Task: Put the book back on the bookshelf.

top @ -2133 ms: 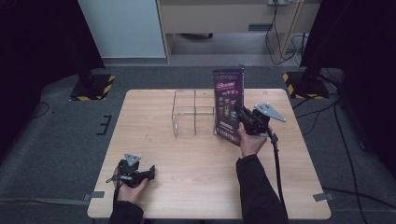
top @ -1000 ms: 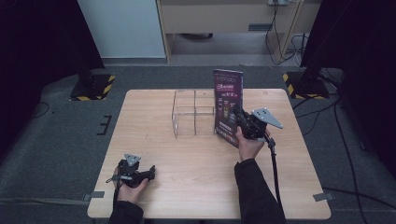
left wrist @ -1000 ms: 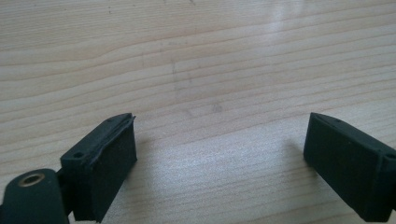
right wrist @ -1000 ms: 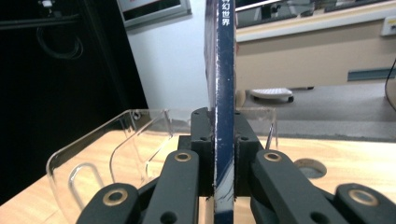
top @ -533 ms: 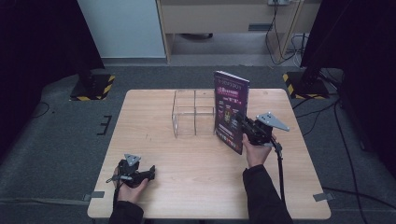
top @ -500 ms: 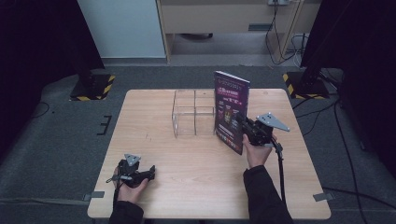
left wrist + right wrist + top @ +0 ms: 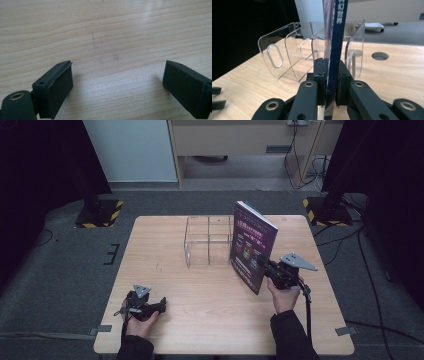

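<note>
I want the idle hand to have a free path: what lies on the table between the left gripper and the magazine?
Only bare table lies between the left gripper and the magazine; the high view shows it. The clear rack stands farther back, off that line.

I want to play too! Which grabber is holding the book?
The right gripper: its jaws pinch the purple book. The left gripper is open over bare table.

Table [image 7: 210,320] was pale wood, matt, visible grain. Rack [image 7: 287,50] was clear glossy plastic, smooth edges. Magazine [image 7: 252,245] had a glossy paper cover. Right gripper [image 7: 329,72] and left gripper [image 7: 120,82] pads were matt black rubbery.
</note>
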